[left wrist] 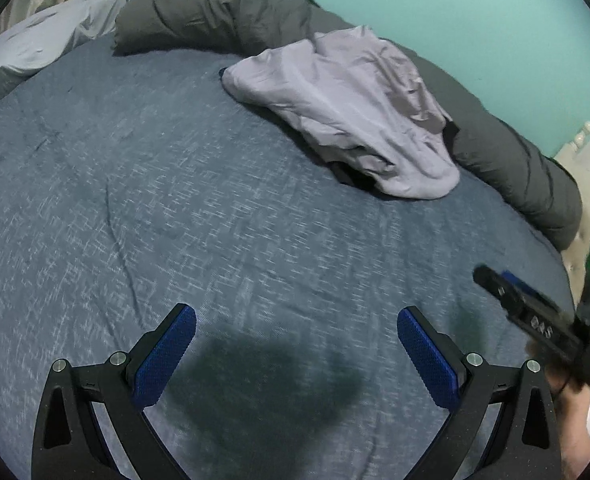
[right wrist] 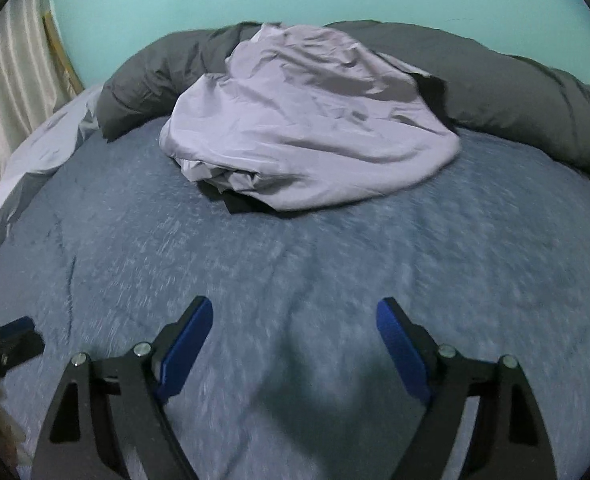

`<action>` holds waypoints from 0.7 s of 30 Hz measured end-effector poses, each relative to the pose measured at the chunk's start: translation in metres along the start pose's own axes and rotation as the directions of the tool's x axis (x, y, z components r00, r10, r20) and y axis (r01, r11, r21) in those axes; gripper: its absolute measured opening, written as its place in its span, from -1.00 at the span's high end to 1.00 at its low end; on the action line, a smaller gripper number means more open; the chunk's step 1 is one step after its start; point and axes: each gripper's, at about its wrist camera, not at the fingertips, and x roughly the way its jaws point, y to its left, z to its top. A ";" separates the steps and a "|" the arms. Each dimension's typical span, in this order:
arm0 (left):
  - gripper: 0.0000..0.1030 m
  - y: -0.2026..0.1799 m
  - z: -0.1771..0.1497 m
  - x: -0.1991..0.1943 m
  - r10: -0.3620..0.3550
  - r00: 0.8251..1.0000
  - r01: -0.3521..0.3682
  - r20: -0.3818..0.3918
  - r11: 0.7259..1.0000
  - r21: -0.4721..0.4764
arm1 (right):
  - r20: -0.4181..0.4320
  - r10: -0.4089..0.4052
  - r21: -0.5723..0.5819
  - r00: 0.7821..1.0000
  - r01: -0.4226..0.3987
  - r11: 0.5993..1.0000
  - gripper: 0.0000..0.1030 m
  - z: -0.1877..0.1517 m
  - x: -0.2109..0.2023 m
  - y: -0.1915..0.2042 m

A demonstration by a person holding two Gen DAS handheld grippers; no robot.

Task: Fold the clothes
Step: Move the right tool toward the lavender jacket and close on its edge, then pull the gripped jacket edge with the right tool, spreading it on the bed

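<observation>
The left gripper is seen with its blue-padded fingers spread wide; nothing is held between them and only the blue-grey bedspread shows in the gap. The right gripper is likewise presented with its fingers well apart and empty, above the same bedspread. Both tools are pointed down and forward toward the far side of the bed. The task's thing, a crumpled lilac garment, is located well beyond both sets of fingers, at the far edge of the bedspread, partly lying against a rolled dark grey duvet. In the left wrist view, its long axis is seen to run diagonally from upper left to lower right. A dark fabric piece is exposed under its near edge.
</observation>
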 end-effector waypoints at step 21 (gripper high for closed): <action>-0.99 0.065 -0.002 0.024 0.018 0.999 -0.017 0.027 0.999 -0.039 | 0.029 -0.025 -0.144 0.999 0.029 0.989 0.75 0.086 0.132 0.030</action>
